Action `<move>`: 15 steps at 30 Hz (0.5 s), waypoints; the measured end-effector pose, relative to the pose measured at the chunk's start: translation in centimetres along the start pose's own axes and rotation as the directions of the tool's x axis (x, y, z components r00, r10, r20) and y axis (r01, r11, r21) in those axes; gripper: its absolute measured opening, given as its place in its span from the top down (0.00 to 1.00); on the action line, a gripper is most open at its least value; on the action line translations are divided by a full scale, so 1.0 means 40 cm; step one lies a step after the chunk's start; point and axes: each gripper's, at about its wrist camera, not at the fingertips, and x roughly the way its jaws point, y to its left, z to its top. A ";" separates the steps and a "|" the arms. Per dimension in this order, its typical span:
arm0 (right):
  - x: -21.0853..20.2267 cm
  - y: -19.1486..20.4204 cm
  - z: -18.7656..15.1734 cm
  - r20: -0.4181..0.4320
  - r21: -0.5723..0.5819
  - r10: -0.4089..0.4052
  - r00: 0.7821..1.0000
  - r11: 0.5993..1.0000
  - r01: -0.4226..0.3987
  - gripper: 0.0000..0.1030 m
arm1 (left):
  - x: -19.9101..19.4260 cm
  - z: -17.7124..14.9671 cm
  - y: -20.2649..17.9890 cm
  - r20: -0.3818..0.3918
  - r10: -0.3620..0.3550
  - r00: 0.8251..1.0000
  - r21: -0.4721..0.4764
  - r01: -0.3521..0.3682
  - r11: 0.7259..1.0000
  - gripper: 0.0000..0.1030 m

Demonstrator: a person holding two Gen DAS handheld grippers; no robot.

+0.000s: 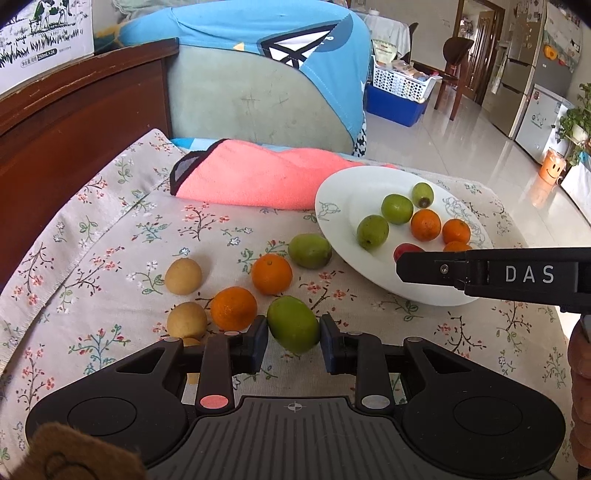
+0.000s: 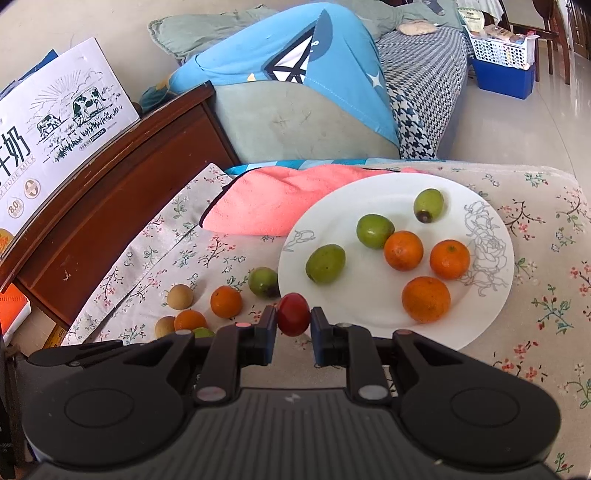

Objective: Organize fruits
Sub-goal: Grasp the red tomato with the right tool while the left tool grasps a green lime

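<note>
My left gripper (image 1: 293, 328) is shut on a green fruit (image 1: 293, 323), held just above the floral cloth. My right gripper (image 2: 293, 321) is shut on a small red fruit (image 2: 293, 314) at the near left rim of the white plate (image 2: 369, 195); it shows side-on in the left wrist view (image 1: 400, 264). The plate (image 1: 343, 192) holds three green fruits (image 2: 325, 263) and three oranges (image 2: 425, 299). On the cloth left of the plate lie two oranges (image 1: 271, 274), a green fruit (image 1: 309, 250) and two tan round fruits (image 1: 183, 276).
A folded pink towel (image 1: 255, 181) lies behind the loose fruit, touching the plate's far rim. A dark wooden cabinet (image 1: 66, 129) with a milk carton box (image 2: 55, 122) stands left. A sofa with a blue cover (image 1: 258, 33) is behind the table.
</note>
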 end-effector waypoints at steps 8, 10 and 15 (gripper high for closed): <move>-0.035 -0.026 0.040 0.055 0.039 -0.002 0.998 0.999 -0.001 0.81 | -0.016 0.046 -0.014 0.053 -0.025 0.998 -0.027 0.027 0.999 0.73; -0.051 -0.040 0.057 0.081 0.058 -0.007 0.997 0.998 0.002 0.81 | -0.016 0.060 -0.022 0.067 -0.036 0.997 -0.033 0.038 0.999 0.73; -0.091 -0.091 0.100 0.149 0.127 -0.036 0.988 0.992 0.017 0.81 | -0.008 0.088 -0.050 0.095 -0.067 0.993 -0.033 0.071 0.997 0.73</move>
